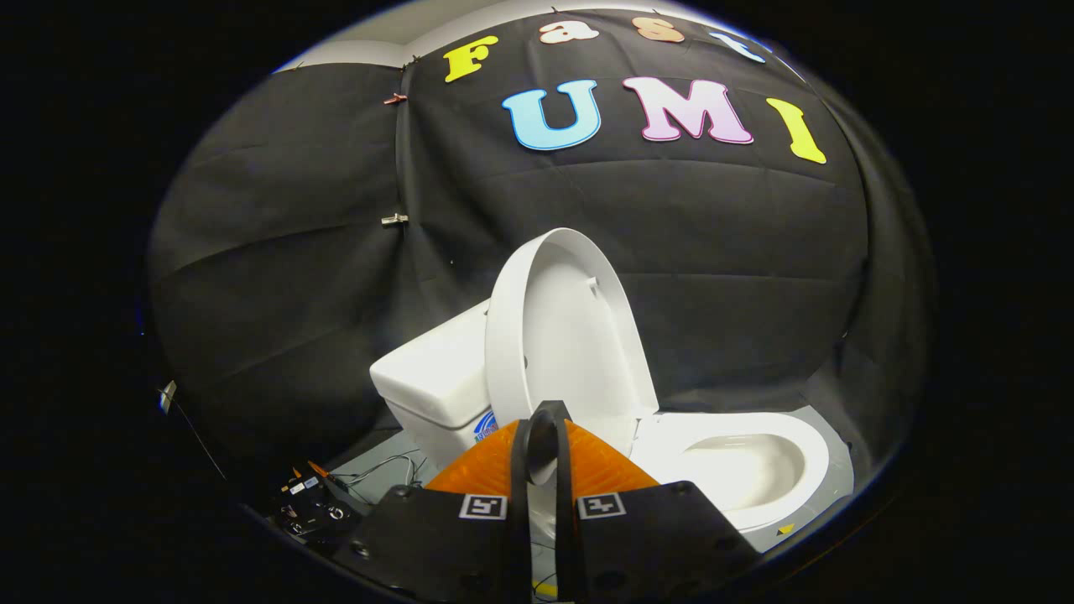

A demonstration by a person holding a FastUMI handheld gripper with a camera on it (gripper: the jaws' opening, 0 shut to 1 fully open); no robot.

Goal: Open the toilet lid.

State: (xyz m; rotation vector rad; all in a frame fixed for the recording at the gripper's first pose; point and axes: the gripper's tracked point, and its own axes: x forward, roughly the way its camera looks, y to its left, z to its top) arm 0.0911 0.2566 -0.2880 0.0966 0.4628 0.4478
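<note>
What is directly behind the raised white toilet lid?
The white ceramic tank stands behind the raised white plastic lid, partly covered by it. The bowl is open. The gripper appears nearly closed, holding nothing.

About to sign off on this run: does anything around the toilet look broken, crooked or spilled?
Nothing stands out. The toilet lid stands raised against the tank, and the bowl is open with no visible spill. The tongs are nearly closed and hold nothing. Loose cables lie on the floor beside the tank.
</note>
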